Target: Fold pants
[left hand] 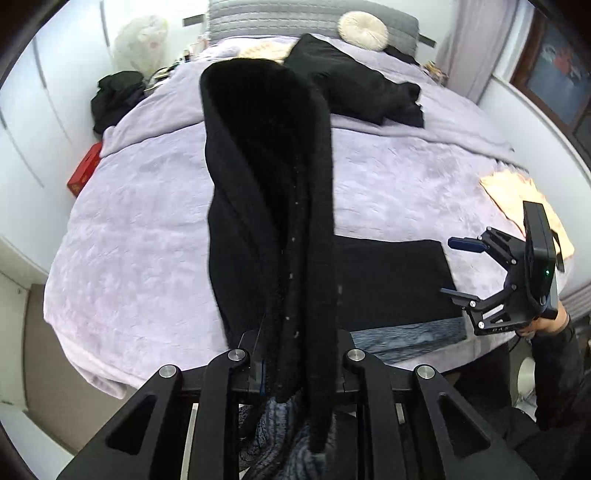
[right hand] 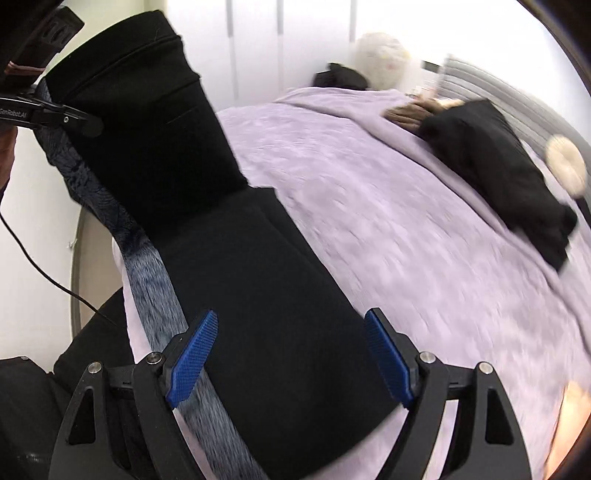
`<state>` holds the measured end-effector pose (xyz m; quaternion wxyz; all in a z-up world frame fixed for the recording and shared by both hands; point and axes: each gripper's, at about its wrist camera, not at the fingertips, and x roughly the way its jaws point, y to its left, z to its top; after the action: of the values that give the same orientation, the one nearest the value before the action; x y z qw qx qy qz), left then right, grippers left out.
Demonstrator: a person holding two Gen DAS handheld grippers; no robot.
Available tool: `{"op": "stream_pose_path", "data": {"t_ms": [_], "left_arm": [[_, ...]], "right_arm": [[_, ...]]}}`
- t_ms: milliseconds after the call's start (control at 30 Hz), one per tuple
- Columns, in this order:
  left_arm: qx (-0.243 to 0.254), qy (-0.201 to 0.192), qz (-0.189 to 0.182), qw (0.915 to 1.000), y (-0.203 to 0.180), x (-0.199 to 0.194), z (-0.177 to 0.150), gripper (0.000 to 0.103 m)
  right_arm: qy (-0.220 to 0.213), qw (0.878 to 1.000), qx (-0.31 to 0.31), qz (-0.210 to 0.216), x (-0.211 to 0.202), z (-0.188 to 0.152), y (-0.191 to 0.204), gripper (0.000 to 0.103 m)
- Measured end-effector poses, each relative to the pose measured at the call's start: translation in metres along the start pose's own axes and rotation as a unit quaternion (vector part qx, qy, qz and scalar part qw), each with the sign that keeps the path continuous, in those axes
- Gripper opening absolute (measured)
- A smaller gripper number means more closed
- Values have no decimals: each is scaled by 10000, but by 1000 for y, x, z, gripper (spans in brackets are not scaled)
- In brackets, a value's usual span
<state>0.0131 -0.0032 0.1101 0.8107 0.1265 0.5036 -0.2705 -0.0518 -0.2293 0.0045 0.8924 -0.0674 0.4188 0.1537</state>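
Two tools work over a bed [left hand: 147, 206] covered in a pale lilac blanket. The left tool [left hand: 295, 369] has its jaws pressed together on the black pants [left hand: 269, 192], pinching a bunched part of the fabric. From that grip the pants rise as a long dark fold across the middle of the left wrist view, while the rest lies flat on the near right part of the bed. A grey-blue fleecy lining [left hand: 413, 336] shows along the near edge of the flat part.

The right tool [right hand: 291, 362] has its jaws spread wide, with its blue pads [right hand: 194, 360] standing to either side of the flat black cloth without pressing it. Seen from the left wrist view, this tool [left hand: 458, 267] sits at the right edge of the bed, just beside the corner of the flat part, held by a hand [left hand: 546, 321] in a dark sleeve.

In the right wrist view the left tool [right hand: 88, 123] appears at the upper left, clamped on the lifted part of the pants [right hand: 258, 277], which hangs down to meet the flat part.

Far across the bed lies a separate heap of black clothing [left hand: 354, 85]. A round cream cushion [left hand: 364, 29] rests against the grey headboard. A red box [left hand: 84, 170] sits beside the bed on the left.
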Motion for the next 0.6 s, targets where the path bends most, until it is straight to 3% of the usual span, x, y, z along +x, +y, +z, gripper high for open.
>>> {"op": "stream_pose_path", "data": {"t_ms": [167, 300, 500, 567, 600], "left_arm": [[631, 273, -4, 9976, -94, 20, 20, 21], [1112, 639, 10, 9917, -157, 66, 19, 21], [1593, 1144, 549, 9790, -209, 149, 2, 21], [1706, 1171, 651, 9762, -216, 170, -1, 29], [1685, 1126, 577, 9776, -216, 171, -2, 37]], "right_arm": [[-388, 9961, 783, 99, -32, -48, -16, 84], [-540, 9909, 1222, 153, -39, -74, -26, 84], [-589, 9821, 1778, 195, -41, -106, -48, 84], [-577, 9800, 1897, 184, -43, -119, -53, 84], [-561, 9793, 1939, 157, -42, -121, -54, 84]]}}
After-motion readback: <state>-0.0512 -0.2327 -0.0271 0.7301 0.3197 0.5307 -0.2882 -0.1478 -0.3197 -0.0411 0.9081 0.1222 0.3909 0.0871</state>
